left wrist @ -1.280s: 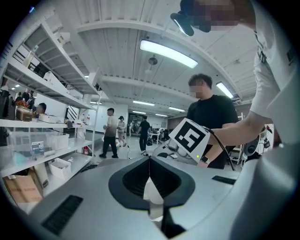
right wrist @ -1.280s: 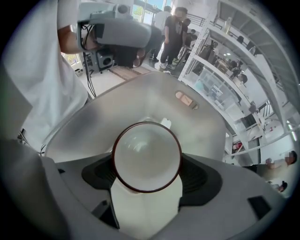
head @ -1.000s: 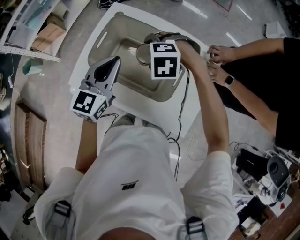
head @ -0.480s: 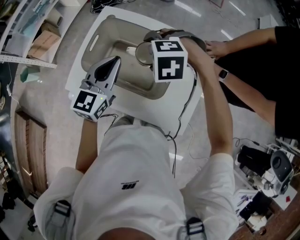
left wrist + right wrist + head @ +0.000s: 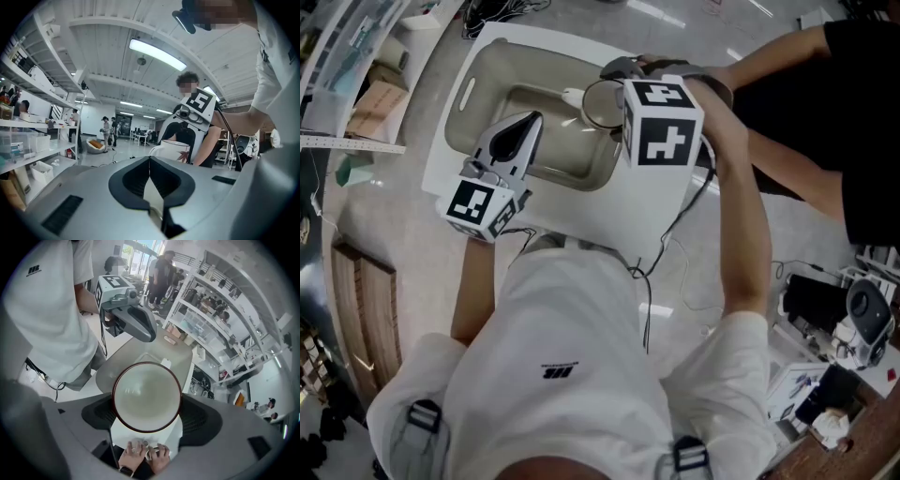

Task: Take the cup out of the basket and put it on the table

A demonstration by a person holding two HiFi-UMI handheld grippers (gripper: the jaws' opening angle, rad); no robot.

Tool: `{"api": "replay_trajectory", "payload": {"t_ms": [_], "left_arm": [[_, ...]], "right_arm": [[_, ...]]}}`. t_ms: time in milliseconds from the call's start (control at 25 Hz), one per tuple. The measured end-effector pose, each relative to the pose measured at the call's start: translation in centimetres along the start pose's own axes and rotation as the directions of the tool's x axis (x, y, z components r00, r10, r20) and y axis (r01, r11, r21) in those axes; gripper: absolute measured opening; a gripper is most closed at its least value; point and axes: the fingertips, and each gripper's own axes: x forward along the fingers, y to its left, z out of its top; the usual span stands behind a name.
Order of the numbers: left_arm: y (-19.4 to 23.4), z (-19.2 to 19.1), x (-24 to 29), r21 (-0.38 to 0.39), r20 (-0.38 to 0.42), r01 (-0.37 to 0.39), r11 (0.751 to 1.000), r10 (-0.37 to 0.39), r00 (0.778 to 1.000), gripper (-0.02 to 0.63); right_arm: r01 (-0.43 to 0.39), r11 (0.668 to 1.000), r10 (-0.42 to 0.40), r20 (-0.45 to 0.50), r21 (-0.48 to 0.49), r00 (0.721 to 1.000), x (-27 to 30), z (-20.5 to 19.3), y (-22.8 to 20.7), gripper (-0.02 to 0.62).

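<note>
Over the right end of the basket: white ceramic cup with a dark red rim (image 5: 602, 103), clamped across its body by the right claw (image 5: 146, 404), mouth turned toward that claw's camera. Cup hangs in the air, clear of the floor of the beige plastic basket (image 5: 478, 70).

Change: a second ago the cup sat over the basket's middle; now it is near the right rim and looks higher. Judgement: the lift-out is done and the carry is under way. What remains is to cross the rim and set the cup down on the bare white counter (image 5: 609, 211).

Left claw (image 5: 150, 161) is closed on nothing and still hovers by the basket's near edge.
</note>
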Motion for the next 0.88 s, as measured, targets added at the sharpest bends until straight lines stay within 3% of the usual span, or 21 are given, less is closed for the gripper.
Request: {"api": "replay_trajectory", "payload": {"t_ms": [480,880], "left_arm": [[-5.7,0.5,3.2,0.024,0.007,0.117,0.993,-0.117,0.993,0.011],[-9.5,0.0,5.2,0.044,-0.015,0.174,0.984,-0.173,0.985,0.011]], "right_arm": [[0.043,0.981,-0.034,-0.054,0.187,0.998,-3.0,-8.8,5.1,0.403],[0.036,0.954,-0.024,-0.042,0.297,0.999,-0.4,-13.3,9.1,0.403]]}}
